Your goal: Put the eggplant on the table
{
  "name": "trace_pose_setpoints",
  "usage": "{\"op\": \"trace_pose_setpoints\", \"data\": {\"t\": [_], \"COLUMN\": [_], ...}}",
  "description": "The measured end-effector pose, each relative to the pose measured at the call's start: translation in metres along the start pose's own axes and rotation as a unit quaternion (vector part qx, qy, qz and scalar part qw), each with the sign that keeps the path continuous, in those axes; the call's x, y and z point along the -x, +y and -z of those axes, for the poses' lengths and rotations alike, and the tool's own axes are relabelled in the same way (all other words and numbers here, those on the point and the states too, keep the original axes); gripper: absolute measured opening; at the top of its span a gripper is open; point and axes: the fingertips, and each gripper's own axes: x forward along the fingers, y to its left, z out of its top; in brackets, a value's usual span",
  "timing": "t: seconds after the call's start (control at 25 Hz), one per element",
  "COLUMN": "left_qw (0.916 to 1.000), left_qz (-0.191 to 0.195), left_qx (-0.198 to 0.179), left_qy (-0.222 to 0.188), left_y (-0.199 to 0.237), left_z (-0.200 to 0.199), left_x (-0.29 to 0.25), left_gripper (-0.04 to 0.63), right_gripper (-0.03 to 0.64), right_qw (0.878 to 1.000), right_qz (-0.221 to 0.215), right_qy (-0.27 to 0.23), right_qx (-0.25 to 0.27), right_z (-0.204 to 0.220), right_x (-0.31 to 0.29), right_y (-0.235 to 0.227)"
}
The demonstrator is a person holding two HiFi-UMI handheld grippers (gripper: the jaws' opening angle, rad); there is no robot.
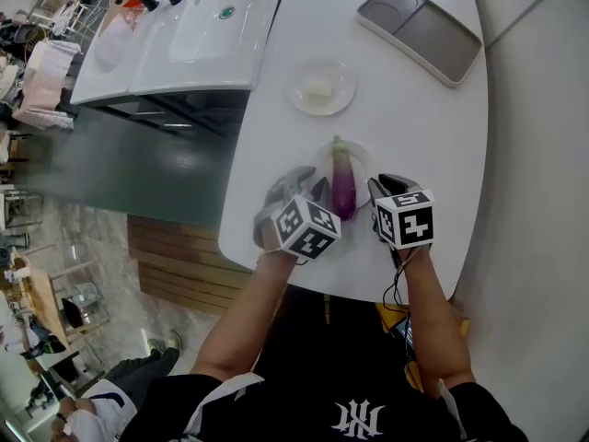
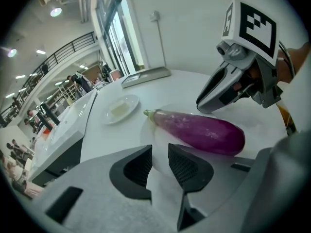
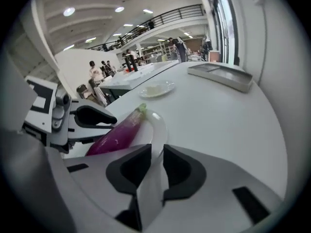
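- I see the eggplant [image 1: 342,184] lying lengthwise on a shallow white plate [image 1: 362,161] at the near end of the white table [image 1: 433,136], with its green stem pointing away from me
- My left gripper [image 1: 308,187] sits just beside the eggplant on its left, pointing steeply down; its jaws stand a narrow gap apart with only plate and table showing between them, so it has hold of nothing
- My right gripper [image 1: 386,187] sits just beside the eggplant on the other side, tilted down the same way; its jaws are also slightly parted, and nothing is clamped in them
- The eggplant lies between the two grippers; I cannot tell whether either one touches it
- Farther up the table is a small plate [image 1: 320,87] with a pale piece of food, and beyond that a grey tray [image 1: 420,32] near the far edge
- A white sink counter [image 1: 175,35] stands to the left of the table
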Motion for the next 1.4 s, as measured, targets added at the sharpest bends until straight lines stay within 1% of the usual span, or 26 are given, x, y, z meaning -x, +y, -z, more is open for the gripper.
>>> {"op": "trace_pose_setpoints", "data": {"t": [0.12, 0.16, 0.24, 0.28, 0.36, 0.4, 0.44, 0.48, 0.52, 0.56, 0.6, 0.64, 0.68, 0.72, 0.76, 0.8, 0.84, 0.92, 0.96, 1.04, 1.08, 1.2, 1.28, 1.32, 1.36, 1.4], "left_qw": [0.9999, 0.9998, 0.9991, 0.9979, 0.9909, 0.9841, 0.9737, 0.9562, 0.9278, 0.8904, 0.852, 0.8194, 0.7938, 0.7732, 0.7561, 0.7428, 0.7332, 0.7219, 0.7212, 0.7293, 0.7325, 0.7347, 0.7461, 0.7523, 0.7553, 0.7549], "left_qz": [-0.006, -0.008, -0.005, 0.005, 0.035, 0.052, 0.08, 0.127, 0.19, 0.254, 0.305, 0.341, 0.362, 0.371, 0.374, 0.376, 0.382, 0.406, 0.417, 0.429, 0.436, 0.457, 0.445, 0.432, 0.421, 0.414], "left_qx": [0.007, 0.01, 0.016, 0.021, 0.048, 0.075, 0.116, 0.174, 0.24, 0.301, 0.343, 0.364, 0.37, 0.372, 0.372, 0.368, 0.357, 0.312, 0.284, 0.239, 0.229, 0.208, 0.179, 0.172, 0.17, 0.171], "left_qy": [-0.009, -0.015, -0.039, -0.061, -0.121, -0.153, -0.179, -0.198, -0.212, -0.229, -0.252, -0.283, -0.319, -0.355, -0.388, -0.414, -0.435, -0.465, -0.475, -0.476, -0.47, -0.456, -0.462, -0.467, -0.473, -0.479], "left_y": [0.007, 0.008, -0.001, -0.01, -0.018, -0.014, -0.012, -0.02, -0.037, -0.057, -0.073, -0.084, -0.092, -0.096, -0.098, -0.1, -0.103, -0.112, -0.117, -0.121, -0.122, -0.126, -0.126, -0.122, -0.117, -0.111], "left_z": [0.0, 0.002, 0.004, 0.004, -0.002, -0.007, -0.01, -0.009, -0.005, -0.003, -0.004, -0.007, -0.012, -0.017, -0.022, -0.028, -0.034, -0.049, -0.057, -0.069, -0.072, -0.063, -0.044, -0.034, -0.025, -0.015], "left_x": [-0.005, -0.005, 0.011, 0.026, 0.06, 0.077, 0.094, 0.113, 0.133, 0.153, 0.172, 0.191, 0.21, 0.229, 0.246, 0.262, 0.275, 0.3, 0.309, 0.316, 0.317, 0.334, 0.351, 0.358, 0.365, 0.373], "left_gripper": [0.103, 0.102, 0.076, 0.033, 0.008, 0.006, 0.006, 0.006, 0.006, 0.006, 0.006, 0.006, 0.006, 0.006, 0.006, 0.006, 0.006, 0.006, 0.006, 0.006, 0.006, 0.006, 0.006, 0.006, 0.006, 0.006], "right_gripper": [0.064, 0.064, 0.048, 0.026, 0.007, 0.005, 0.005, 0.005, 0.005, 0.005, 0.005, 0.005, 0.005, 0.005, 0.005, 0.005, 0.005, 0.005, 0.003, 0.003, 0.003, 0.003, 0.003, 0.003, 0.003, 0.003], "right_qw": [0.996, 0.995, 0.99, 0.987, 0.975, 0.965, 0.954, 0.942, 0.929, 0.916, 0.904, 0.895, 0.889, 0.881, 0.873, 0.866, 0.861, 0.86, 0.862, 0.867, 0.867, 0.868, 0.869, 0.867, 0.862, 0.857], "right_qz": [0.027, 0.03, 0.017, 0.0, -0.06, -0.1, -0.142, -0.183, -0.221, -0.252, -0.273, -0.283, -0.29, -0.297, -0.307, -0.317, -0.327, -0.334, -0.329, -0.32, -0.321, -0.329, -0.319, -0.313, -0.308, -0.304], "right_qy": [-0.019, -0.04, -0.107, -0.143, -0.208, -0.238, -0.263, -0.281, -0.295, -0.308, -0.322, -0.334, -0.346, -0.359, -0.371, -0.38, -0.385, -0.385, -0.385, -0.382, -0.379, -0.368, -0.376, -0.386, -0.4, -0.415], "right_qx": [0.078, 0.089, 0.086, 0.075, 0.05, 0.04, 0.028, 0.007, -0.023, -0.053, -0.074, -0.08, -0.079, -0.077, -0.074, -0.068, -0.058, -0.03, -0.02, -0.022, -0.032, -0.049, -0.039, -0.037, -0.039, -0.042], "right_z": [-0.008, -0.01, -0.011, -0.009, -0.007, -0.011, -0.014, -0.012, -0.006, 0.001, 0.005, 0.008, 0.009, 0.008, 0.006, 0.004, 0.003, 0.005, 0.006, 0.009, 0.01, 0.017, 0.018, 0.015, 0.011, 0.005], "right_x": [-0.005, -0.003, 0.022, 0.045, 0.091, 0.109, 0.128, 0.15, 0.176, 0.199, 0.215, 0.226, 0.234, 0.241, 0.249, 0.257, 0.266, 0.282, 0.287, 0.29, 0.291, 0.294, 0.298, 0.3, 0.302, 0.304], "right_y": [0.001, 0.002, 0.008, 0.014, 0.027, 0.033, 0.041, 0.051, 0.062, 0.071, 0.076, 0.079, 0.083, 0.088, 0.095, 0.105, 0.117, 0.142, 0.151, 0.163, 0.168, 0.194, 0.215, 0.224, 0.231, 0.238]}}
